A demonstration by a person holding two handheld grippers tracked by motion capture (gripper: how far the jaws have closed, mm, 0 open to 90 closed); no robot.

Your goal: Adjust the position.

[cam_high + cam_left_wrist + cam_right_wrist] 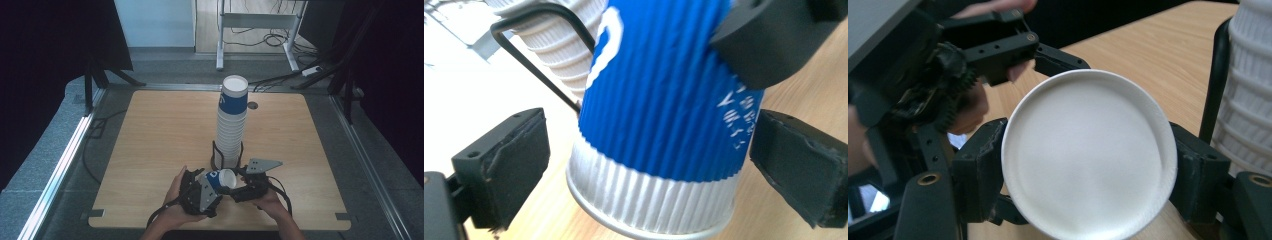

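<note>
High view: a tall stack of ribbed paper cups (231, 122) stands upright in a black wire holder (216, 156) near the middle of the wooden table (150, 150), the top cup mouth-up with a blue band. In front of it, near the table's front edge, both hands meet around a single blue-and-white cup (218, 180) lying roughly level, its white end turned toward the right gripper (239, 181) and its body toward the left gripper (207, 182). The arrangement reads as a handover of one cup between the tools, kept low and close to the stack. Left gripper view: the cup (664, 125) sits between this tool's two black jaws with clear daylight on either side, so the left tool is released and no longer bears on it; a jaw of the other gripper (769, 40) presses the cup's blue wall at upper right. The wire holder (539, 55) and stacked cups (554, 50) stand just behind. Right gripper view: the cup's round white end (1088, 155) faces the camera, with a black pad hard against each side of it, so the right tool is clenched on the cup and, in my judgement, carries it alone. The left gripper (948, 65) lies close behind; the stack (1248, 90) rises at the right edge.
</note>
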